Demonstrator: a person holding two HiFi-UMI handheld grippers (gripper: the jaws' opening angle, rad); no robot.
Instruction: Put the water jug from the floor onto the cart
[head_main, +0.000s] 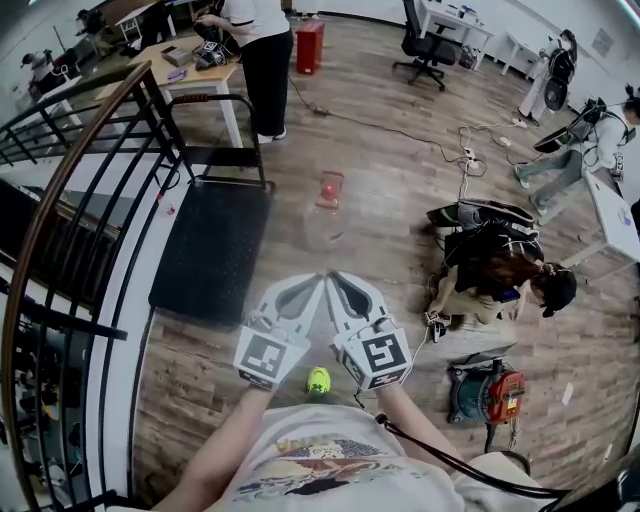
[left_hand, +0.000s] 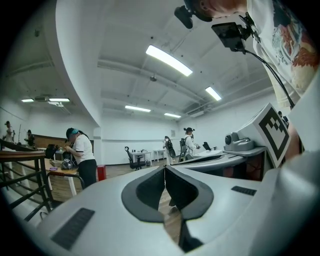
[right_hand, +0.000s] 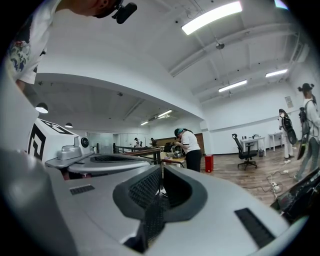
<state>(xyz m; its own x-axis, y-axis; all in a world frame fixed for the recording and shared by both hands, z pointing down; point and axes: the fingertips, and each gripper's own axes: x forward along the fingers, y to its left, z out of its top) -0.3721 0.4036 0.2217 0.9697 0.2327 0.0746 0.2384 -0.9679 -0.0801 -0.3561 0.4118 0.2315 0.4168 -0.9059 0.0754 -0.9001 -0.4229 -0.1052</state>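
the left tool (head_main: 316, 283) and right tool (head_main: 336, 282) are held side by side, jaws pressed together on nothing, likely because the water jug (head_main: 325, 212) is not yet reached. it is seen on the floor (head_main: 400, 170) at 12 o'clock, with the cart (head_main: 212, 250) just beside it at 9 o'clock.

Jug (head_main: 323, 215) just right of cart (head_main: 210, 250)

The right tongs (right_hand: 161, 174) are pressed together, gripping nothing.
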